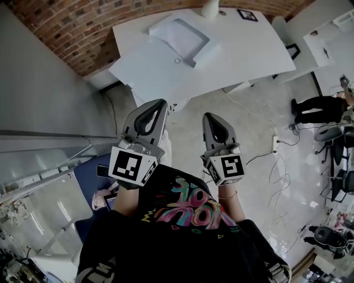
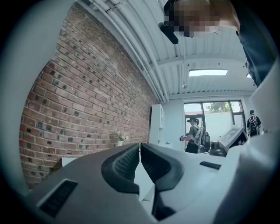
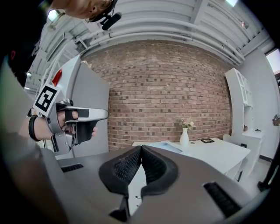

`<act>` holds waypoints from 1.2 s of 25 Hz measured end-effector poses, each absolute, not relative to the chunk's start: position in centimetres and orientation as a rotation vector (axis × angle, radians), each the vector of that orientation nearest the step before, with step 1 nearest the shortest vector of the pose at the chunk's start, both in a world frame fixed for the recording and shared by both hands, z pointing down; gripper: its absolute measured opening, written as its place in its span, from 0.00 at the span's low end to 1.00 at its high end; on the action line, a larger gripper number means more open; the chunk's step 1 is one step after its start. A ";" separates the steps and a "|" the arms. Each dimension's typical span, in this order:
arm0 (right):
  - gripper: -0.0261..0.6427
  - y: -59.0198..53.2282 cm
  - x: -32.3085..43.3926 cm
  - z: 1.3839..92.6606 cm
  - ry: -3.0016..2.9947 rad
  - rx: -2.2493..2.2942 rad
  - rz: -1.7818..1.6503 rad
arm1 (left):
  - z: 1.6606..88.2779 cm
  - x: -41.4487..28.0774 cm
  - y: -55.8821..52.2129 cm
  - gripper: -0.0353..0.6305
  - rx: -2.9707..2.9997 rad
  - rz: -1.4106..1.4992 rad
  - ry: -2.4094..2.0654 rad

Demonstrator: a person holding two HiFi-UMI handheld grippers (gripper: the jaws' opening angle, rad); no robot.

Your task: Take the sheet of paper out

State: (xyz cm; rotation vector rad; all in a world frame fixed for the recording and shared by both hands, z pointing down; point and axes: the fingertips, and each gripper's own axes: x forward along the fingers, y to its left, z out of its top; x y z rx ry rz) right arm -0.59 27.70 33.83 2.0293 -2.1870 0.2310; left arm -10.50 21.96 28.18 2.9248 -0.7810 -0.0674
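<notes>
Looking down in the head view, you carry the left gripper (image 1: pixel 159 104) and the right gripper (image 1: pixel 210 117) side by side at mid-frame, both aimed at the top of the picture. The white table (image 1: pixel 249 50) stands there, well apart from both tips, with bare floor between. On its left half lies a pale flat holder (image 1: pixel 180 36), which I read as an opened case or tray. The sheet of paper should be in or on it, but from here you cannot tell the sheet from the holder. A vase (image 1: pixel 210 8) and a small dark frame (image 1: pixel 247 15) sit at the table's far edge, clear of your likely reach. Holding the tools level and parallel suits an approach, not a grasp.

In the left gripper view, the ribbed pads meet at the lower centre with nothing between them. Beyond them are a brick wall (image 2: pixel 87 100) at the left and a person (image 2: pixel 192 136) standing far off at the right, so this tool is not yet lined up on the holder.

In the right gripper view, the jaws are likewise pressed together and empty. The table fills the right middle and the holder shows as a pale blue patch just above the jaw tips, so this tool points nearer the target. My judgement is that extraction has not begun, and one tool must spread its jaws before it can pinch the sheet.
</notes>
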 end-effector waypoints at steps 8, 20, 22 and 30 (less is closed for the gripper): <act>0.06 15.5 3.1 33.2 -2.211 2.037 0.201 | 28.3 -7.9 10.6 0.10 2.909 -0.046 -0.813; 0.06 7.7 5.5 35.4 -2.142 1.934 0.322 | 30.0 -6.9 2.2 0.10 2.835 -0.008 -0.868; 0.06 6.4 6.0 35.7 -2.162 1.905 0.309 | 30.2 -6.5 1.2 0.10 2.827 -0.002 -0.898; 0.06 0.1 8.0 35.9 -2.316 1.788 0.274 | 30.7 -4.5 -2.9 0.10 2.769 0.012 -1.073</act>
